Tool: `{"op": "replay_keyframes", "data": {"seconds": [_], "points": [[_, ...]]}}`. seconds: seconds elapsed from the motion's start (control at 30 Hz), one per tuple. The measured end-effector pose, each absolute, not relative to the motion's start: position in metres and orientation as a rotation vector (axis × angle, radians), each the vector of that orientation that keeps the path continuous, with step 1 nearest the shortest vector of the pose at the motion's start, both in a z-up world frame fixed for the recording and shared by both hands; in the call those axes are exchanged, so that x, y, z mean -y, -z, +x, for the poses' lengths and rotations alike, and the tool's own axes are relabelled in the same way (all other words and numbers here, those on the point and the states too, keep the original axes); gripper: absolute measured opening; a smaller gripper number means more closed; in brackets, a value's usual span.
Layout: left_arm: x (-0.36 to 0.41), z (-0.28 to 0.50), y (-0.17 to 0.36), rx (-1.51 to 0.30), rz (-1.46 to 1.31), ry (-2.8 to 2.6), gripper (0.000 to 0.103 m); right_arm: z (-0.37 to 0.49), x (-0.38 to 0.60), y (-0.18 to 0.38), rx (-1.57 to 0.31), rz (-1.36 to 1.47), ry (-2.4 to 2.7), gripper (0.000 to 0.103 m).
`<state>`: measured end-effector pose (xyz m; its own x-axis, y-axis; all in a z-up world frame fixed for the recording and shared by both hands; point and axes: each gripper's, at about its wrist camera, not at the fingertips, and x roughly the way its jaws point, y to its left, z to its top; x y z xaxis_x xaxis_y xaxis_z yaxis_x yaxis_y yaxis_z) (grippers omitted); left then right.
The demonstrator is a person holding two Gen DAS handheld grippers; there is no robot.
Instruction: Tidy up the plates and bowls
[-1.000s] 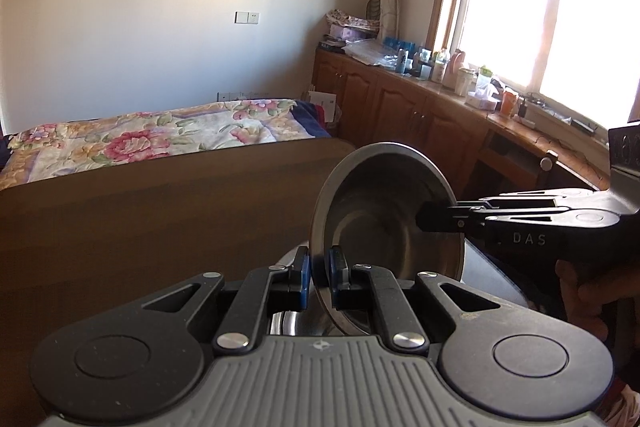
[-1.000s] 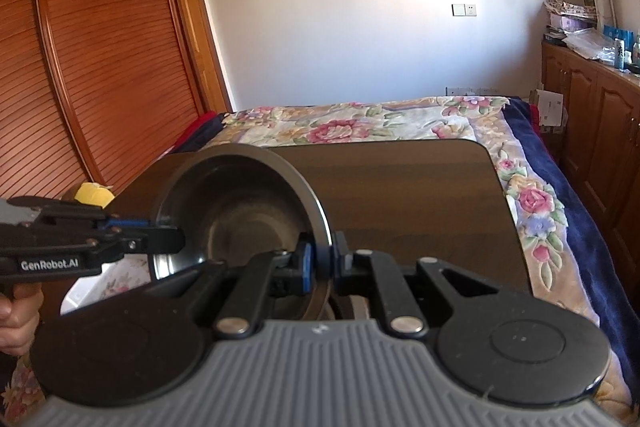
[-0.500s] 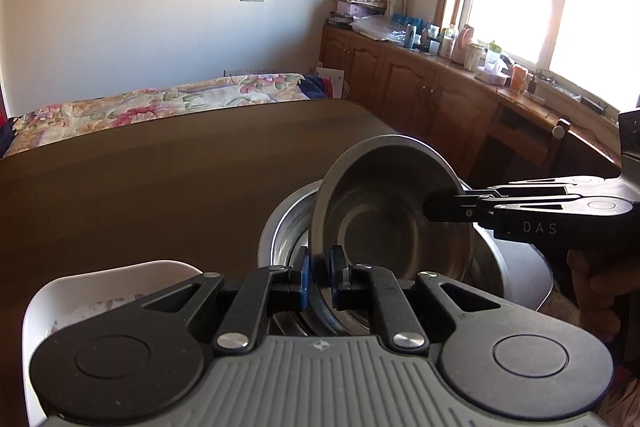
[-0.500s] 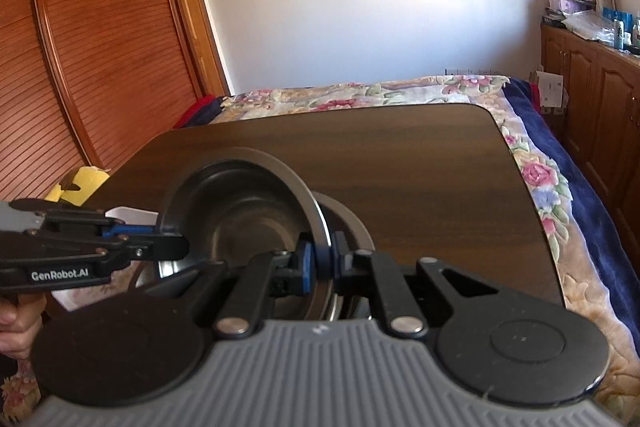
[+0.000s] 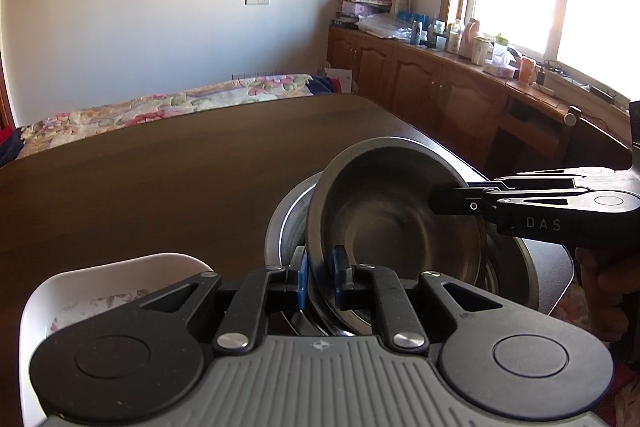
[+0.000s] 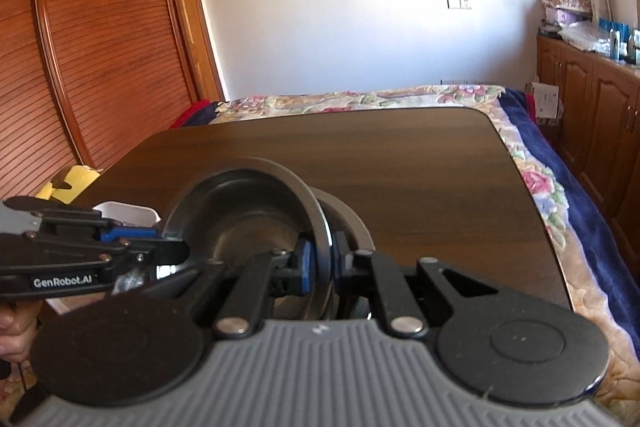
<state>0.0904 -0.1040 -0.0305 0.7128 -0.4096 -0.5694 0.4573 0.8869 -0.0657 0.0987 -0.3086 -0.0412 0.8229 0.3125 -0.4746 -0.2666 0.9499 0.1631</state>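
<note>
While both grippers clamp its rim, the steel bowl (image 5: 394,223) sits tilted at lower centre of the left wrist view, partly inside a larger bowl (image 5: 286,223) on the dark table (image 5: 160,179). Left gripper (image 5: 319,277) is clenched on the near rim; right gripper (image 6: 322,261) is clenched on the opposite rim. A white dish (image 5: 108,281) lies at lower left.

The white dish (image 5: 120,267) is half hidden behind the left gripper (image 5: 320,279)
</note>
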Motion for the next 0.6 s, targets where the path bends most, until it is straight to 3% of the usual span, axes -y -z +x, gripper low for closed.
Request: {"op": "replay_keyframes", "data": {"seconds": [0.6], "points": [[0.094,0.072,0.027,-0.525,-0.001,0.471,0.014,0.084,0.308,0.036,-0.381,0.075,-0.252,0.012]]}}
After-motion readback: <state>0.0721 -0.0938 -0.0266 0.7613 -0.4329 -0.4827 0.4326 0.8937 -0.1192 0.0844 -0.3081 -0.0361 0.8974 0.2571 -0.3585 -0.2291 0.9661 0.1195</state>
